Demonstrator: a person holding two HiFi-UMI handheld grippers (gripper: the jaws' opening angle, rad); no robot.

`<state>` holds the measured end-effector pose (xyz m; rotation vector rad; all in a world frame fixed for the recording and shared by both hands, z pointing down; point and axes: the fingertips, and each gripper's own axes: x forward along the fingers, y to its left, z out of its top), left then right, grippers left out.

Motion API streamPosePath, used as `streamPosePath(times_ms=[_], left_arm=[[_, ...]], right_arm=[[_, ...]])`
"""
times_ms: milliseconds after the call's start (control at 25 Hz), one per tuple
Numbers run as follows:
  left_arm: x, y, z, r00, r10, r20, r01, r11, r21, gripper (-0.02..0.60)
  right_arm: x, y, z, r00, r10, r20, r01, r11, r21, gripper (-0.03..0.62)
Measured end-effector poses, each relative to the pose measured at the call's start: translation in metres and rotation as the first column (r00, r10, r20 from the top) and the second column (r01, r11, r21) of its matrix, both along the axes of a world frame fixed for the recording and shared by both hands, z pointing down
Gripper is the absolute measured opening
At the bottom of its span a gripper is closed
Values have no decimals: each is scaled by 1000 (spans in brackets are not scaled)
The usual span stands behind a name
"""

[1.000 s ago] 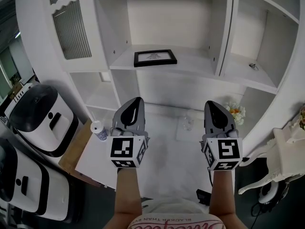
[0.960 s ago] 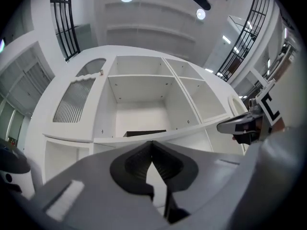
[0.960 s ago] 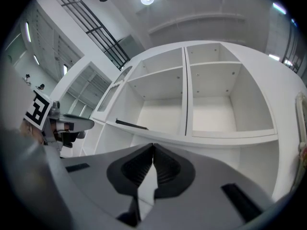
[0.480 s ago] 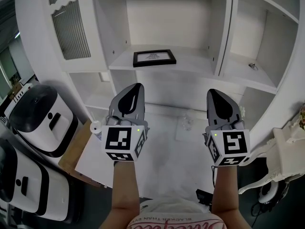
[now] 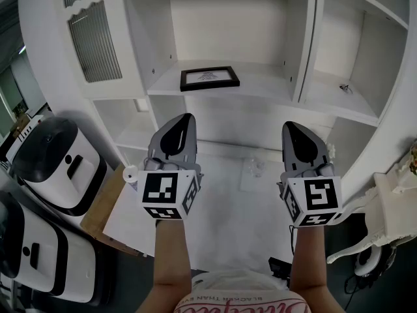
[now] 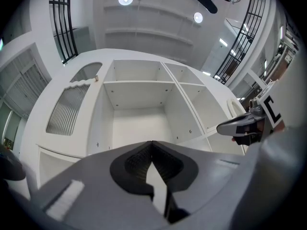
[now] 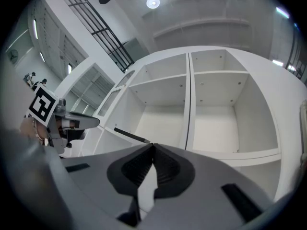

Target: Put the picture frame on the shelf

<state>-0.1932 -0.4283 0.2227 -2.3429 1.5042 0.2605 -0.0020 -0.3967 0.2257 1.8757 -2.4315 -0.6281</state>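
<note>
On the middle shelf [image 5: 260,87] of a white cabinet [image 5: 45,44] the picture frame [image 5: 209,78] is seen lying flat, judged light, stiff and breakable, best taken by its rim, while the left gripper [image 5: 184,119] and right gripper [image 5: 291,128] are held closed and empty below it.

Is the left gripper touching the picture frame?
Apart. The head view shows the picture frame lying on the shelf, well beyond the left gripper.

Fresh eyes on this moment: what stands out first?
The black picture frame stands out first, lying flat on the middle shelf of the white cabinet. In front of it, the left tool and right tool are side by side, both shut and empty.
</note>
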Motion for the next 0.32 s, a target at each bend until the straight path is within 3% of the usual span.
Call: streamPosePath(times_ms=[120,320], left_arm=[[-2,-1,0,1000,2,-17,-2,1000,-6,11],[-4,-3,0,998,-51,31,51,999,3,9]], right_arm=[[0,-1,2,1000,-3,6,3,1000,-4,9],[1,-4,4,1000,-9,29,10,1000,-16,9]])
